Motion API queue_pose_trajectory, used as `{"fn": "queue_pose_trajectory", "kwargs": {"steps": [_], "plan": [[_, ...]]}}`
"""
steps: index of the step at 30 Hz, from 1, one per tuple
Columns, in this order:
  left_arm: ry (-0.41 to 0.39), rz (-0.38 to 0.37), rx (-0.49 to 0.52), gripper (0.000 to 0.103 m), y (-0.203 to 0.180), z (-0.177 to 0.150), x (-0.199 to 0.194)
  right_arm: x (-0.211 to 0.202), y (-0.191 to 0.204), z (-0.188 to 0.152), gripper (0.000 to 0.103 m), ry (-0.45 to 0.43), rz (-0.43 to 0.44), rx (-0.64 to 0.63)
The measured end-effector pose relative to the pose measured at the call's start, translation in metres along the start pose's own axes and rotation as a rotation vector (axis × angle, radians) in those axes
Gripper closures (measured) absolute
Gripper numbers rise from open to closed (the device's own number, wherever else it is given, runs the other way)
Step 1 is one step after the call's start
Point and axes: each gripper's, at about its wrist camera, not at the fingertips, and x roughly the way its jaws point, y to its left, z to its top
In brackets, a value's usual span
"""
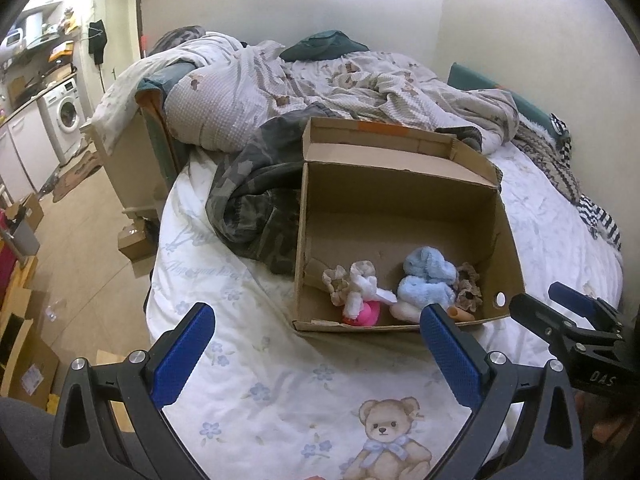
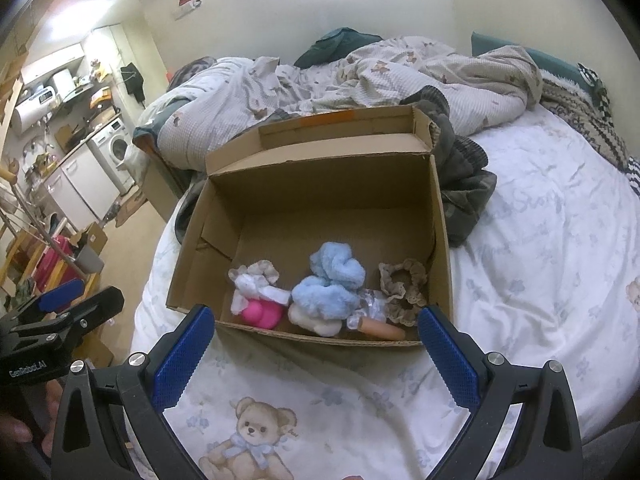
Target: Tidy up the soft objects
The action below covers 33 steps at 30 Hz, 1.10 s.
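The bed [image 1: 248, 344], with its white floral sheet printed with a teddy bear, fills both views, its far half heaped with a rumpled quilt [image 1: 320, 80] and a dark camouflage-patterned garment [image 1: 256, 208] lying just beside the box's left wall. On the sheet sits the open cardboard box [image 2: 192, 264], flaps up, and the soft objects are gathered along its near wall: a fluffy blue scrunchie [image 2: 332, 284] in the middle, a beige crocheted scrunchie [image 2: 404, 284] to its right, a white and beige frilly piece [image 2: 256, 284] to its left over a bright pink item [image 2: 262, 314], and a small peach tube-like thing [image 2: 380, 328] at the front edge. The left gripper [image 1: 316, 340] and the right gripper [image 2: 316, 340] both hang just short of the box with fingers spread wide and nothing between them. No soft item shows loose on the sheet, so the sorting looks close to done; if anything needs tidying, it would be best to reach over the low near wall from above, close on one fluffy piece at its bulk, and avoid snagging the neighbouring frills or nudging the light box. The right wrist view shows the peach piece and clear crinkly bits beside it plainly; the left wrist view half hides them behind its own finger [image 1: 452, 352].
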Motion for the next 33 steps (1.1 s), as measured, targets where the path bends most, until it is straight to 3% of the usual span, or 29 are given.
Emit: {"fn": "queue_pose_trajectory", "kwargs": {"steps": [33], "plan": [[-0.005, -0.005, -0.002, 0.001, 0.0001, 0.0004, -0.0015, -0.0018, -0.0001, 0.0012, 0.0, -0.007, -0.008, -0.001]]}}
